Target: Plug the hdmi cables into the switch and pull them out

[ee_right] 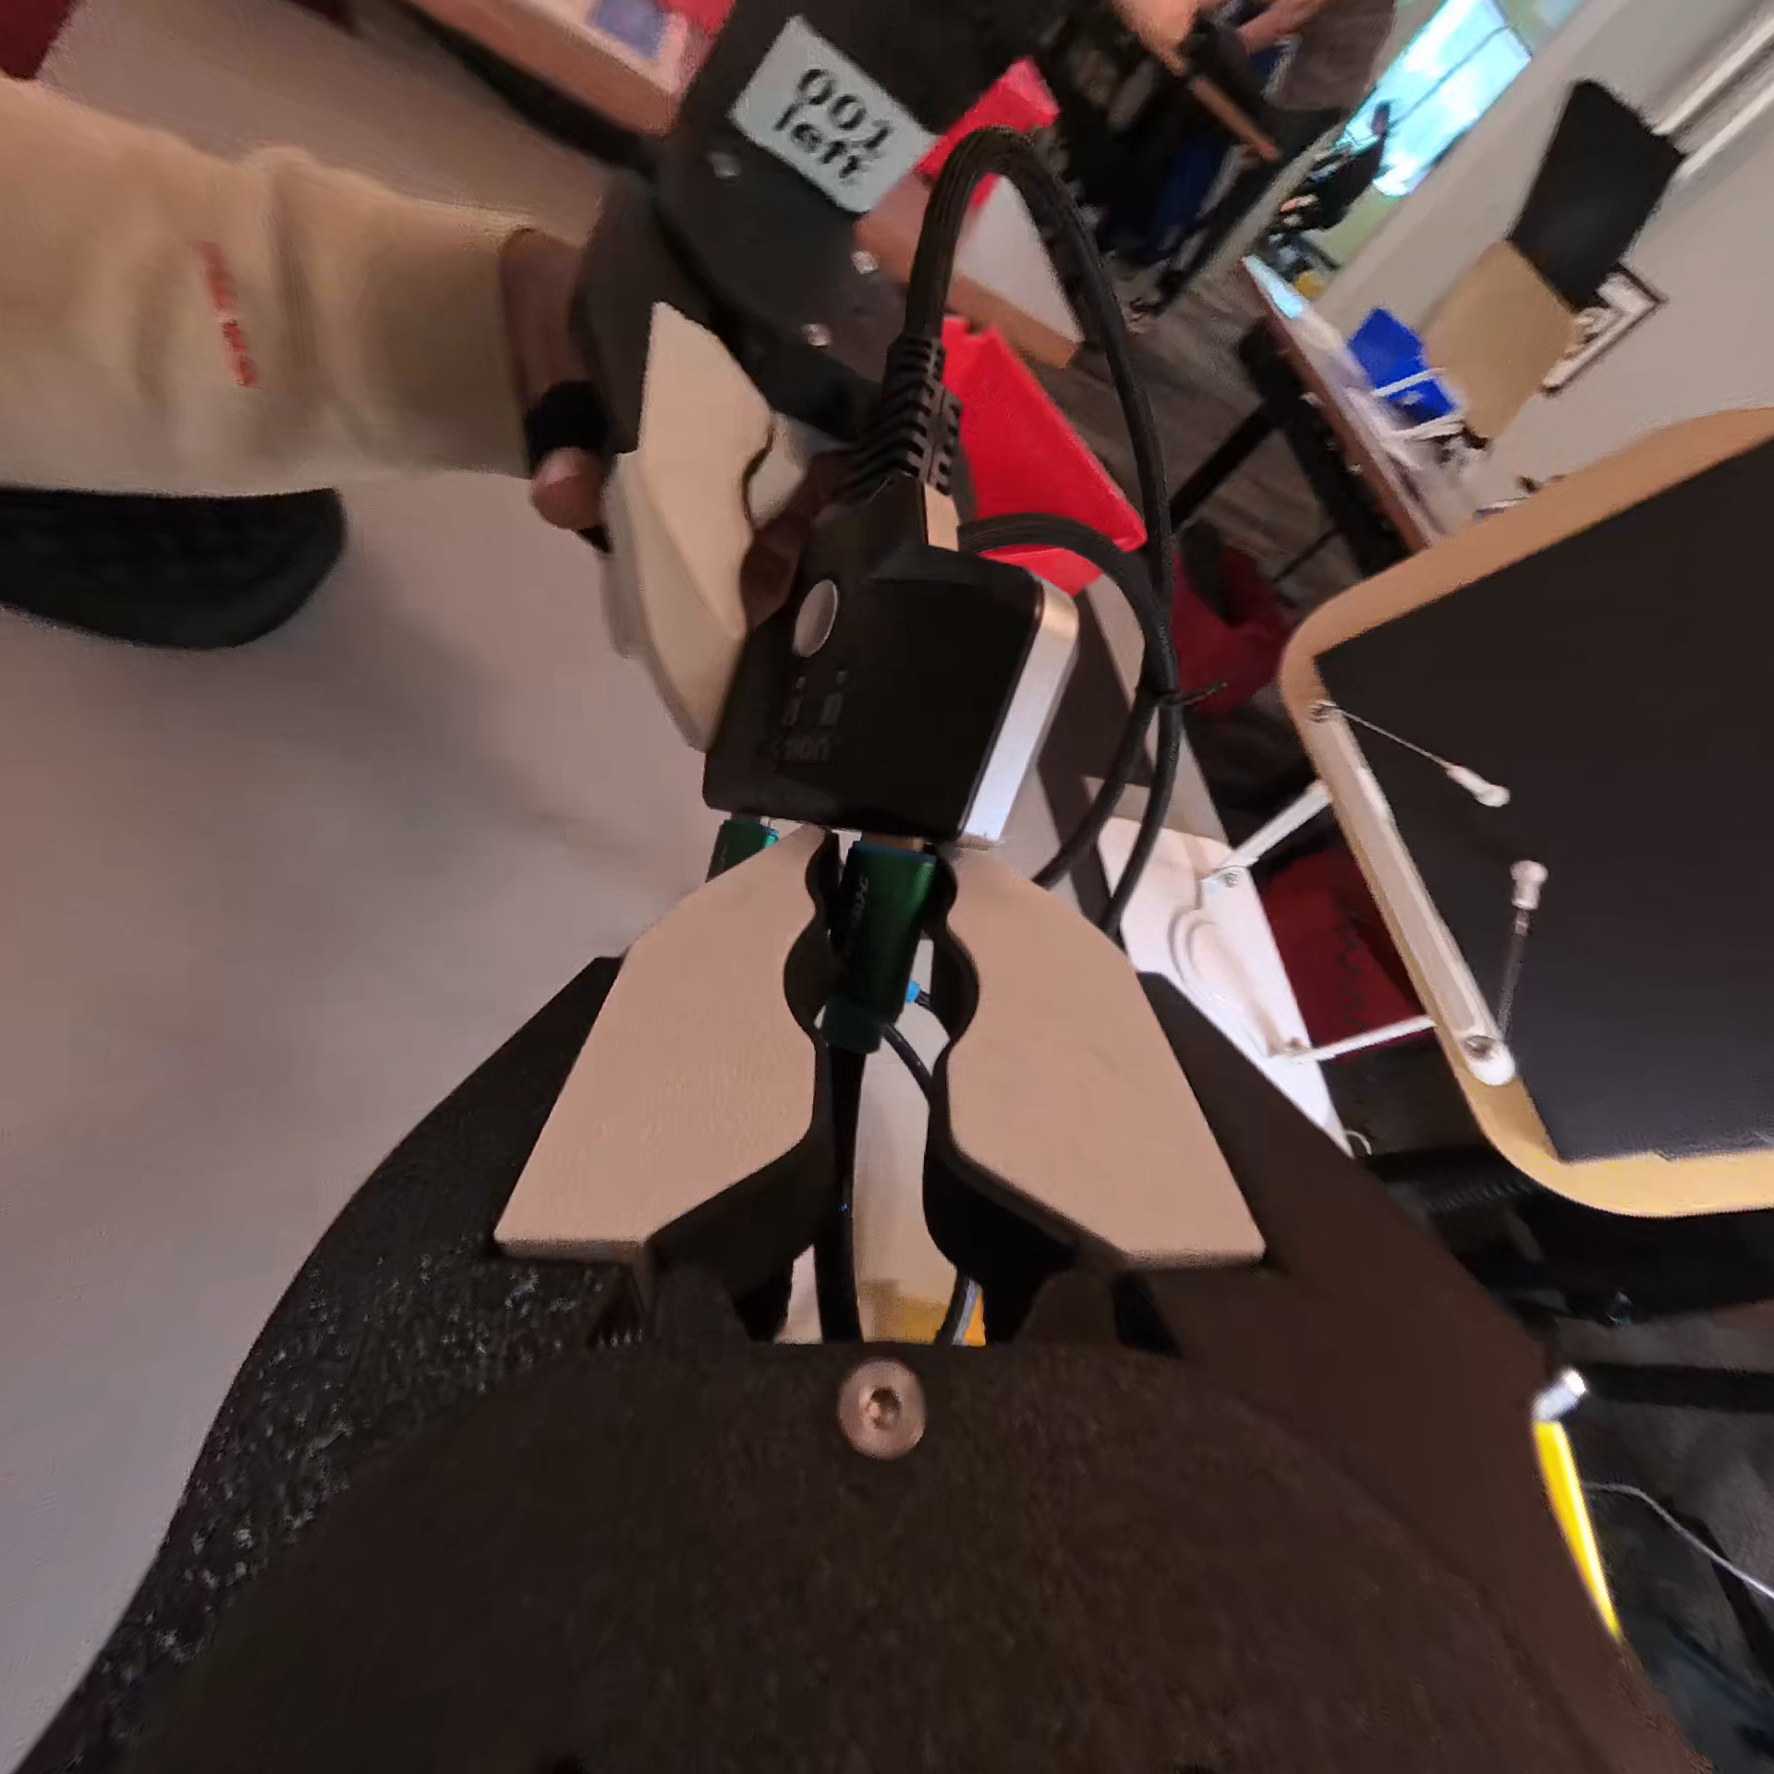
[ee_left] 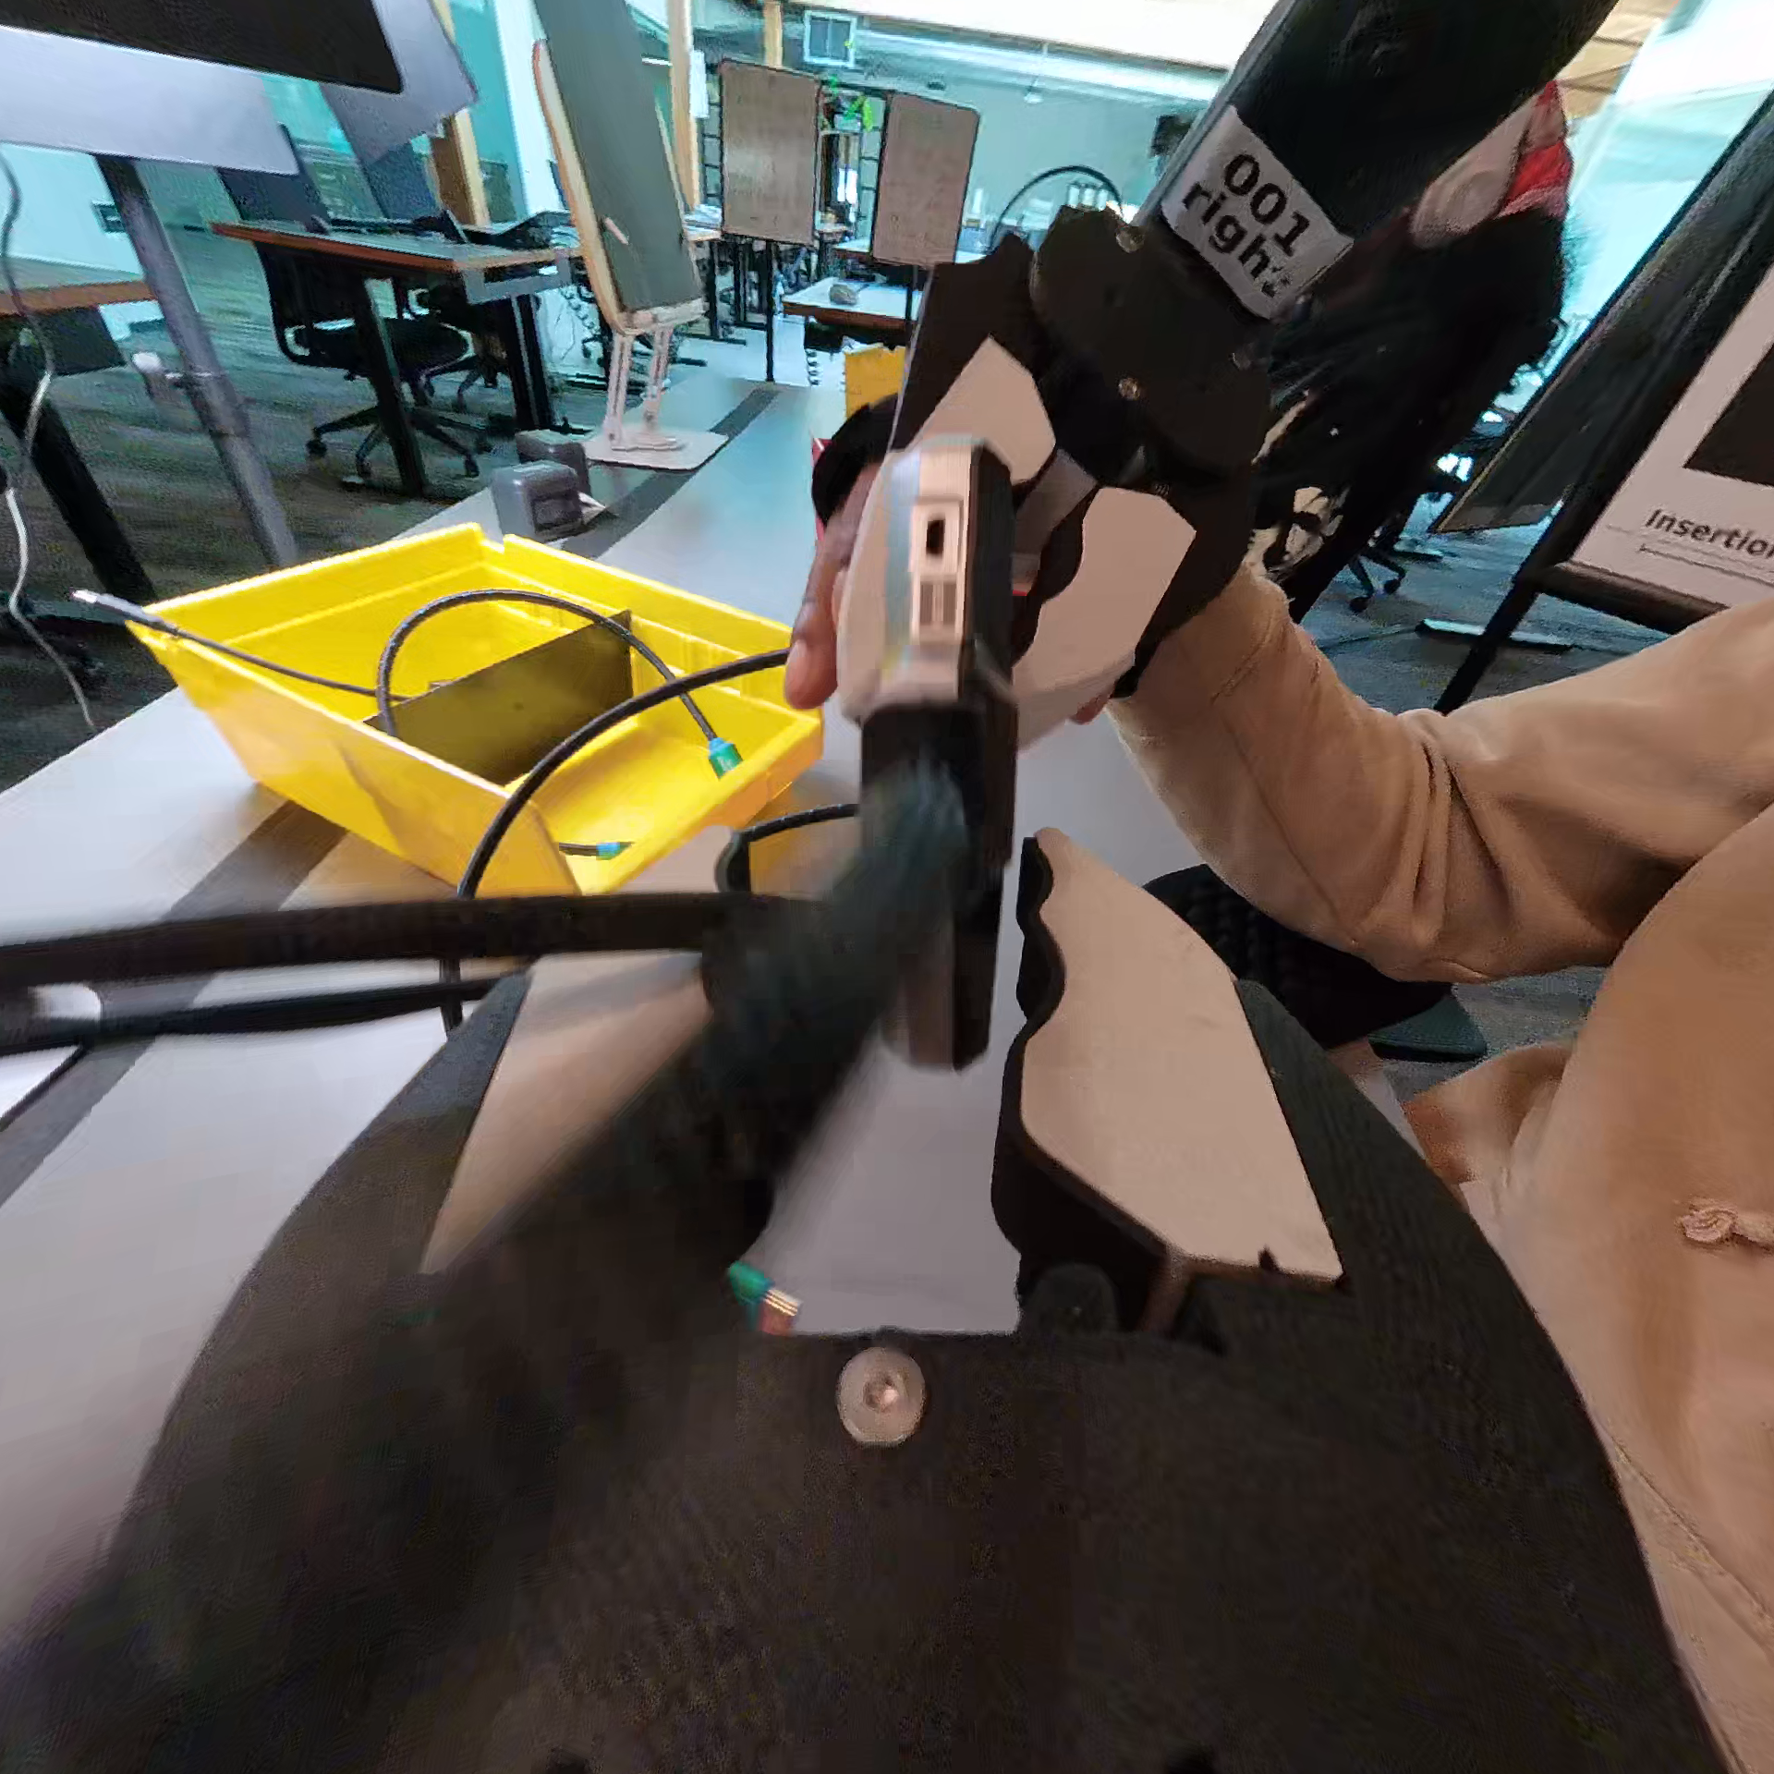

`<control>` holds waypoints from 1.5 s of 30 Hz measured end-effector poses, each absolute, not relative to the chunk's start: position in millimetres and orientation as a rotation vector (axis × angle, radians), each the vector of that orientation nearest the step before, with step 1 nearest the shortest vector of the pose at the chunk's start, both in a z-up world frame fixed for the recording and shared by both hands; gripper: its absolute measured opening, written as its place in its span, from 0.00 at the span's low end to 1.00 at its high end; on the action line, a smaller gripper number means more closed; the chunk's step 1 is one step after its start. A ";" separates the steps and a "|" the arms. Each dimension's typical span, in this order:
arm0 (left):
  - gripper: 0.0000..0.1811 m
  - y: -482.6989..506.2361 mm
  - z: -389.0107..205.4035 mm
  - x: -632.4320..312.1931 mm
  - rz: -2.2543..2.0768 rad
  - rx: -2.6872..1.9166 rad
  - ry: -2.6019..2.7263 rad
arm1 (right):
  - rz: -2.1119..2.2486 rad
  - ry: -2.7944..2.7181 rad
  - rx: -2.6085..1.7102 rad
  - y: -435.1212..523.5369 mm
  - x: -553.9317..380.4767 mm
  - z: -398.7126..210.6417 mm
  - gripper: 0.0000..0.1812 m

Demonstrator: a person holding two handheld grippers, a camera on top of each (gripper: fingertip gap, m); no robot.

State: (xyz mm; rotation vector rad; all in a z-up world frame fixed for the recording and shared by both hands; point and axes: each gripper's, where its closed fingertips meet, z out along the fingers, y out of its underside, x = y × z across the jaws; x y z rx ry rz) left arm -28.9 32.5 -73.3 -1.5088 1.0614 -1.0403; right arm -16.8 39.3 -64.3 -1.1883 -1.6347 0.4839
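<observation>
The black and silver HDMI switch (ee_right: 893, 701) is held in the air between both grippers. My right gripper (ee_right: 883, 864) is shut on a green HDMI plug (ee_right: 878, 922) seated at the switch's near edge. A second green plug (ee_right: 739, 845) sits just left of it. My left gripper (ee_left: 893, 922) is shut on the other end of the switch (ee_left: 941, 768), where a thick black braided cable (ee_left: 384, 936) leaves it; motion blur hides its left finger. One white finger (ee_right: 682, 538) of it shows in the right wrist view. The right gripper (ee_left: 1037, 538) reaches in from the upper right.
A yellow bin (ee_left: 288, 730) stands on the grey table (ee_left: 144, 1200) to the left, holding a black box (ee_left: 518, 710) and thin cables with green plugs (ee_left: 722, 758). A person's beige sleeve (ee_left: 1440, 816) is on the right. A black board with a wooden rim (ee_right: 1584, 816) stands at the right. My two grippers' fingertips are within a few centimetres of each other.
</observation>
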 end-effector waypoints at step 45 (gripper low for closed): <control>0.18 12.6 33.2 -71.4 -1.226 -0.985 0.633 | 1.485 -1.134 -1.012 2.4 -63.6 0.2 0.06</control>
